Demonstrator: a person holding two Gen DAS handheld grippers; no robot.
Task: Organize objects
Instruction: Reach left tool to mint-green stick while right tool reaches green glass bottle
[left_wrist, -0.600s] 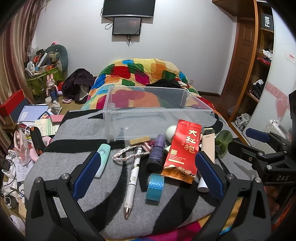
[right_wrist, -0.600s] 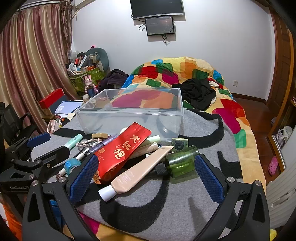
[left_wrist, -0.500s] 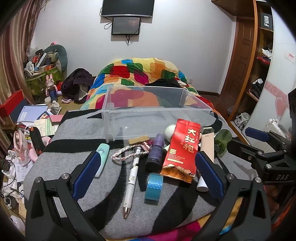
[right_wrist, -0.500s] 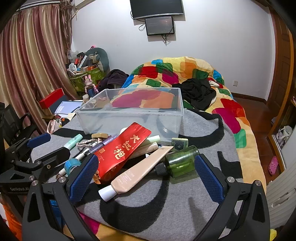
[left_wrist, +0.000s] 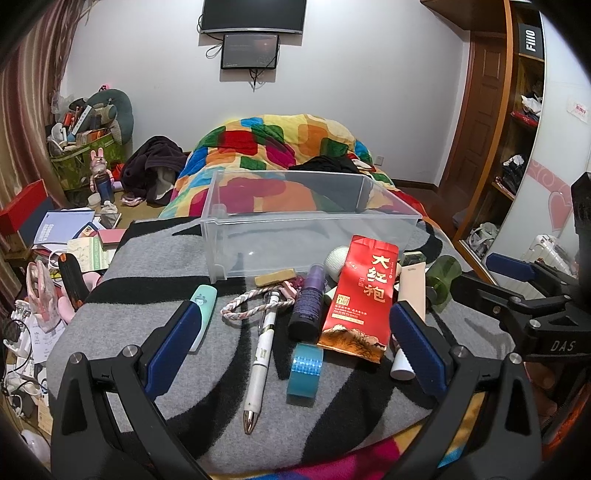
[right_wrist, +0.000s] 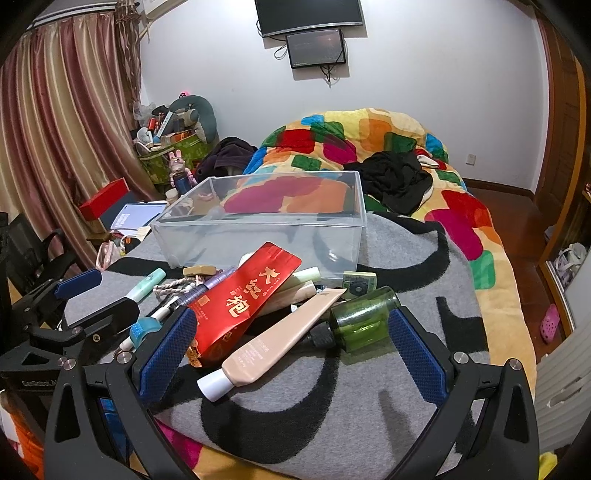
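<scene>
Here, both the left gripper (left_wrist: 295, 343) and right gripper (right_wrist: 291, 347) are hovering released, grasping nothing, near the clear rectangular plastic bin (left_wrist: 314, 236).

Left gripper (left_wrist: 295, 345) of black plastic arms, dark blue textured pads (left_wrist: 170, 347), silver screws, right gripper (right_wrist: 290, 350) alike, white "DAS" lettering at right edge

We see a red packet (left_wrist: 360, 295) with gold lettering, a teal tape roll (left_wrist: 304, 369), a green bottle (right_wrist: 364, 319), and a grey-and-black blanket (right_wrist: 388, 417) at six o'clock.
</scene>
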